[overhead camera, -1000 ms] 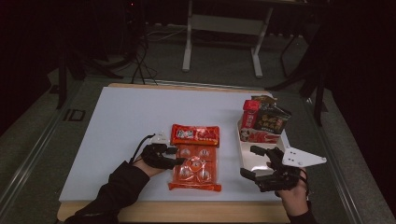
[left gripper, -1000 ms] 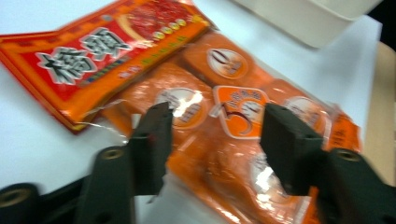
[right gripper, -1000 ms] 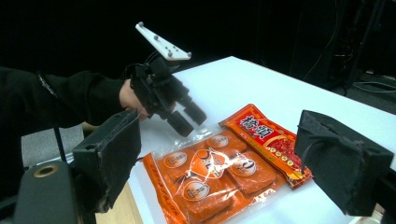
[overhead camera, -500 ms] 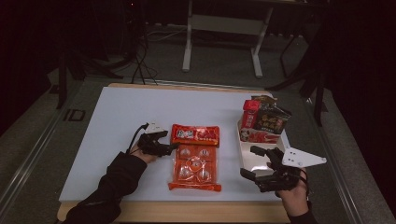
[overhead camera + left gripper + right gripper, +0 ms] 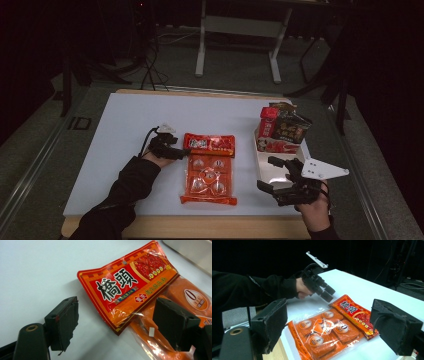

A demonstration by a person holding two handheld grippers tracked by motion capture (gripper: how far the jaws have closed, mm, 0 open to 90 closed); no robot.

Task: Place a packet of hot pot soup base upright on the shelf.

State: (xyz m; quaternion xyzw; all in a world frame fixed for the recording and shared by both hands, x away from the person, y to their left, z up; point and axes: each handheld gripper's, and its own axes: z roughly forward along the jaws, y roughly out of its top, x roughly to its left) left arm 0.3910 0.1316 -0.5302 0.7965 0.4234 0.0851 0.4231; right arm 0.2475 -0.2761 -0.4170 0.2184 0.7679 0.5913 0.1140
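The orange snack bag (image 5: 209, 170) lies flat on the white table (image 5: 125, 130), near the front edge, between the two hands. Its red header strip (image 5: 125, 287) is at the far end.

The left gripper (image 5: 176, 152) sits just beside the left corner of the header. Its jaws are spread and have just been opening. In the left gripper view the header's near corner lies between them and ahead, and neither pad presses on it. The right-hand jaw stands over the orange body of the bag; contact there cannot be told.

The right gripper (image 5: 272, 174) is held well apart from the bag, to its right, near the table's front edge. Its jaws are spread with nothing between them.

A white tray (image 5: 278, 167) stands just beyond the right gripper. At its far end are a red carton (image 5: 267, 122) and a dark packet (image 5: 290, 127), both upright. Nothing lies between the left gripper and the bag.

The header carries two large black Chinese characters, 橋頭, with a picture of red food in a round frame beside them. Smaller print beneath is too small to read. Round labels show on the portions inside the bag (image 5: 323, 331); one bears a large "0".
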